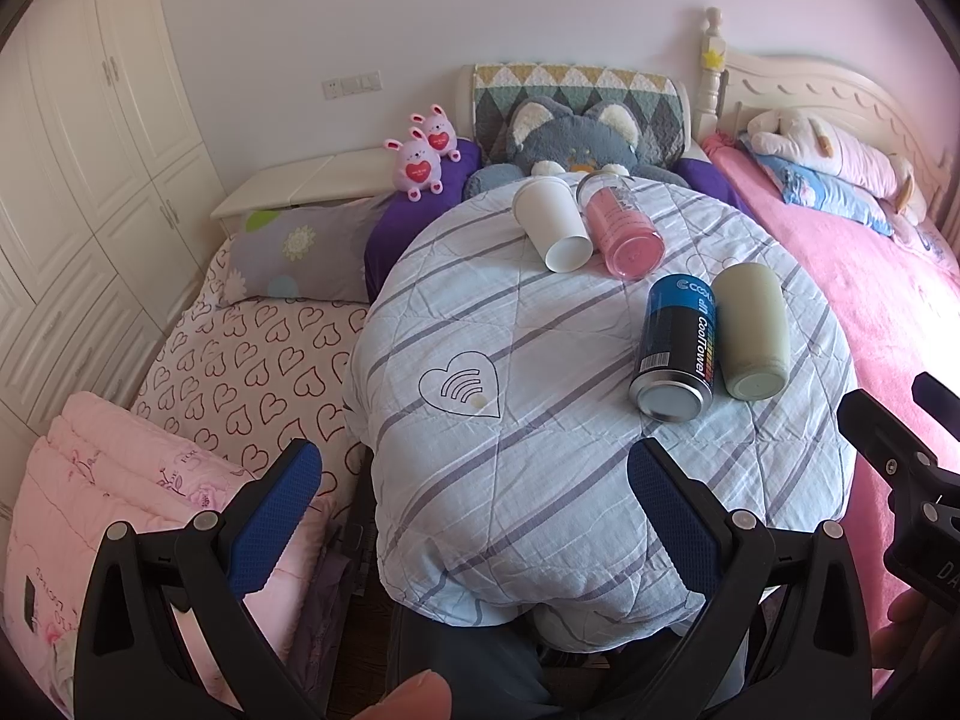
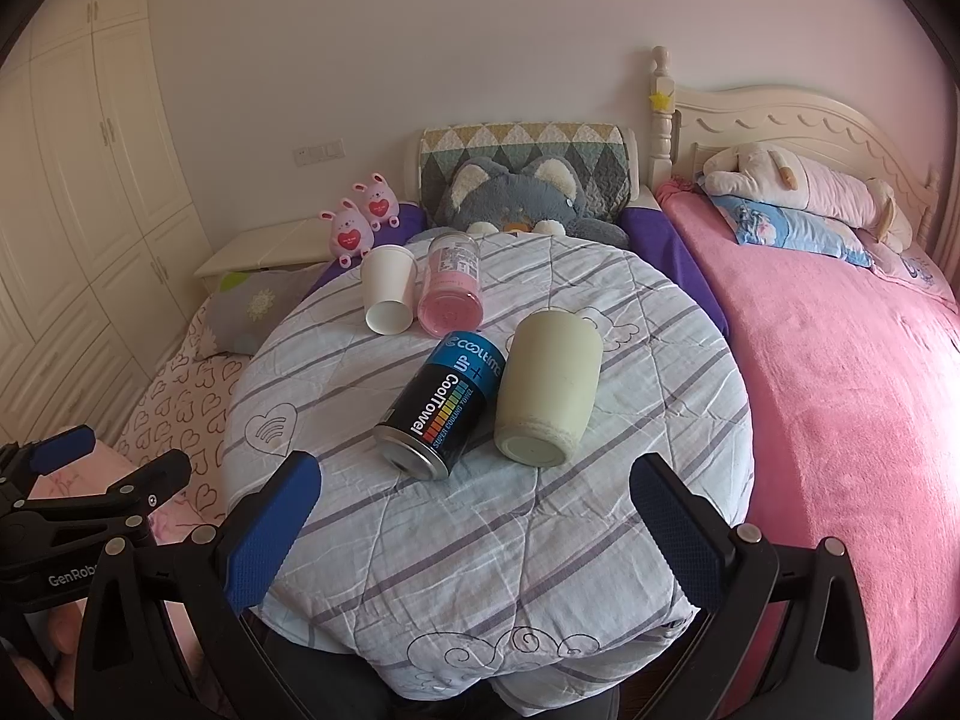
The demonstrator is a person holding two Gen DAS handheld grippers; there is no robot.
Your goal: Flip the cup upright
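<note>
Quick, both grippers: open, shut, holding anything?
Left gripper: jaws wide open, holding nothing.
Right gripper: jaws wide open, holding nothing, short of the pale green cup lying on its side.

- A plain pale wall (image 2: 420, 48) runs behind everything, with a row of white switches (image 2: 318, 151) low on it.
- White panelled wardrobe doors (image 1: 90, 138) fill the left side.
- A cream bedside cabinet (image 2: 252, 249) stands at the wardrobe's foot.
- A cream carved headboard (image 2: 798, 120) with a turned post (image 2: 660, 120) rises at the right.
- The bed under it wears a pink blanket (image 2: 840, 396).
- A dark strip of floor (image 1: 360, 630) shows at the near edge.
- Soft daylight comes from the right, brightest on the pink blanket.
</note>
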